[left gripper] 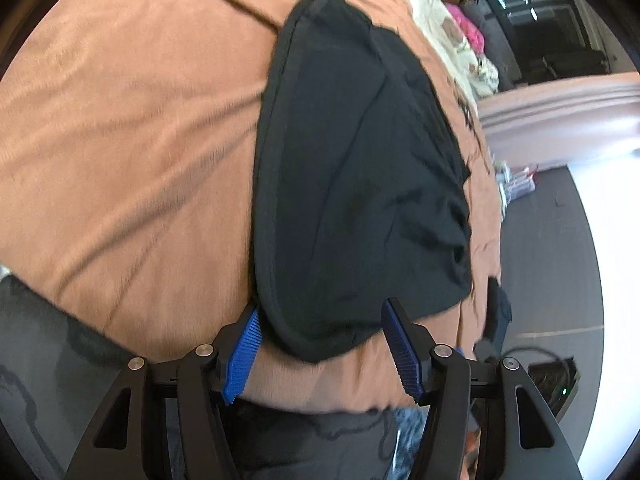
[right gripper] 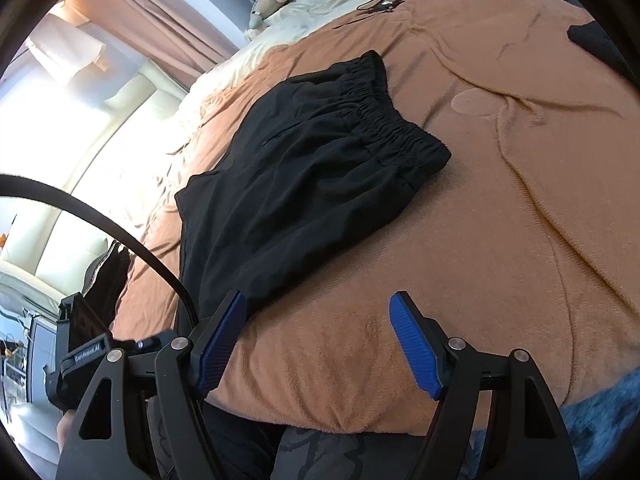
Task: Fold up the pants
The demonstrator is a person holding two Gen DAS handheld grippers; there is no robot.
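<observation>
Black pants [left gripper: 360, 180] lie flat on an orange-brown blanket [left gripper: 120, 140]. In the left wrist view their near rounded end reaches down between the blue pads [left gripper: 242, 352]. My left gripper [left gripper: 320, 308] stands open around that end, the cloth lying slack between the jaws. In the right wrist view the pants [right gripper: 304, 184] stretch away to a gathered elastic waistband [right gripper: 392, 120]. My right gripper [right gripper: 320, 298] is open over bare blanket [right gripper: 520, 220]; its left finger [right gripper: 224, 332] sits at the pants' near edge. The left gripper's body [right gripper: 84, 356] shows at the lower left.
Pillows and plush toys [right gripper: 272, 0] lie at the bed's far end, with a thin black cord [right gripper: 384, 2] on the blanket. Another dark piece of cloth [right gripper: 592, 40] lies at the far right. The bed's near edge [right gripper: 320, 424] is just below the grippers. Curtains [right gripper: 140, 12] hang by a bright window.
</observation>
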